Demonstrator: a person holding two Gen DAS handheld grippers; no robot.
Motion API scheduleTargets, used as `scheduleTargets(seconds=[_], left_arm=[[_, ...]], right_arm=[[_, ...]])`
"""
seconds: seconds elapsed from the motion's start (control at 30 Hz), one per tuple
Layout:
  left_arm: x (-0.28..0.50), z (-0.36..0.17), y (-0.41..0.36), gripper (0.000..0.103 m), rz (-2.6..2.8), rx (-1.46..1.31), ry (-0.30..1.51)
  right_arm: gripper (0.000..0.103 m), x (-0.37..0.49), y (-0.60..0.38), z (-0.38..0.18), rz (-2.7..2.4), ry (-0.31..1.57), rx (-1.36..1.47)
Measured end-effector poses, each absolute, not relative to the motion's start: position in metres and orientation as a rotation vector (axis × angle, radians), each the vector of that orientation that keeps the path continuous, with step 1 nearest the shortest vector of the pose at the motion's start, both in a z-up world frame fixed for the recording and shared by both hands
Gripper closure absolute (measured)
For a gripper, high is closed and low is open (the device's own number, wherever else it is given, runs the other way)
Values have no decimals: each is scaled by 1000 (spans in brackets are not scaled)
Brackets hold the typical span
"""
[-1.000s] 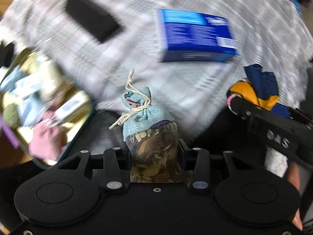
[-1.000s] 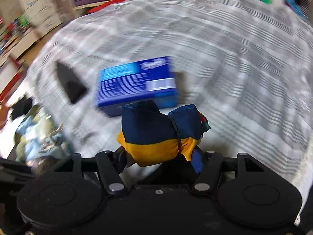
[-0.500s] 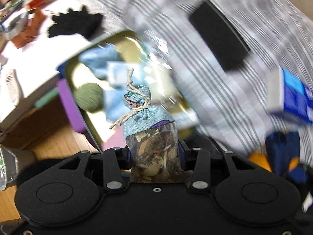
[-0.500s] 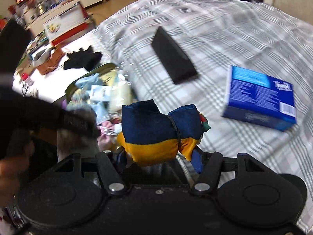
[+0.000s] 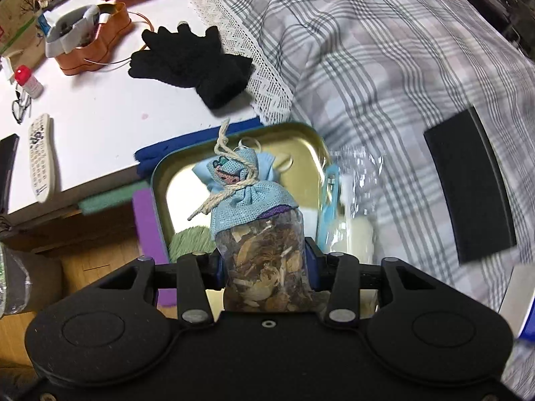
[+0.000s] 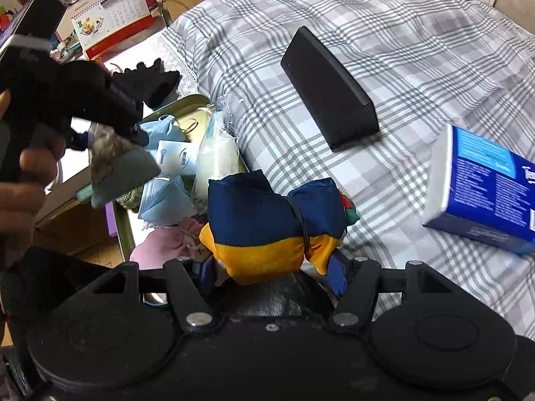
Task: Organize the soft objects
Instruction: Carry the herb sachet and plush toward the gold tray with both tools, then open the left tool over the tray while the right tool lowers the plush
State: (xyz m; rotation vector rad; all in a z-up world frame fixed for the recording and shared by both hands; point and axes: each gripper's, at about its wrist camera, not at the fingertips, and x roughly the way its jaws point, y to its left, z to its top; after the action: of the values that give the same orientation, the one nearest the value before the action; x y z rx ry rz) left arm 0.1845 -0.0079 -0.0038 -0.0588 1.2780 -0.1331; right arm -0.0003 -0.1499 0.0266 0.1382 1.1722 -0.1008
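My left gripper (image 5: 264, 264) is shut on a sachet (image 5: 259, 234) of dried leaves with a light-blue cloth top tied with string. It hangs above an open tin (image 5: 301, 133) at the bed's edge. The tin holds blue masks (image 6: 167, 197), a white packet (image 6: 177, 158), a green knitted ball (image 5: 190, 239) and a pink pouch (image 6: 160, 249). My right gripper (image 6: 271, 267) is shut on a navy and yellow cloth bundle (image 6: 267, 220), beside the tin on the bed side. The left gripper (image 6: 110, 140) with the sachet also shows in the right wrist view, held by a hand (image 6: 20, 190).
On the plaid bedspread (image 6: 384, 43) lie a black wedge block (image 6: 329, 88) and a blue box (image 6: 488, 190). Black gloves (image 5: 190, 63), a remote (image 5: 41, 157), an orange tin (image 5: 90, 46) and a small bottle (image 5: 28, 80) sit on the white table (image 5: 110, 127) left of the bed.
Both grippers swung left across the bed to the tin, each still holding its object. The blue box and black block slid to the right of view; the table came into sight.
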Motion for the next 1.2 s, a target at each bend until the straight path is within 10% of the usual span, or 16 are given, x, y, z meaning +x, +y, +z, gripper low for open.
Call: scheduleTargets(seconds=[0.43, 1.2], left_arm=[[238, -24, -34, 56, -151, -27, 1265], [188, -37, 21, 20, -27, -1, 1206]], right_arm=[[41, 36, -147, 5, -67, 1215, 126], [41, 79, -97, -11, 17, 1278, 50]])
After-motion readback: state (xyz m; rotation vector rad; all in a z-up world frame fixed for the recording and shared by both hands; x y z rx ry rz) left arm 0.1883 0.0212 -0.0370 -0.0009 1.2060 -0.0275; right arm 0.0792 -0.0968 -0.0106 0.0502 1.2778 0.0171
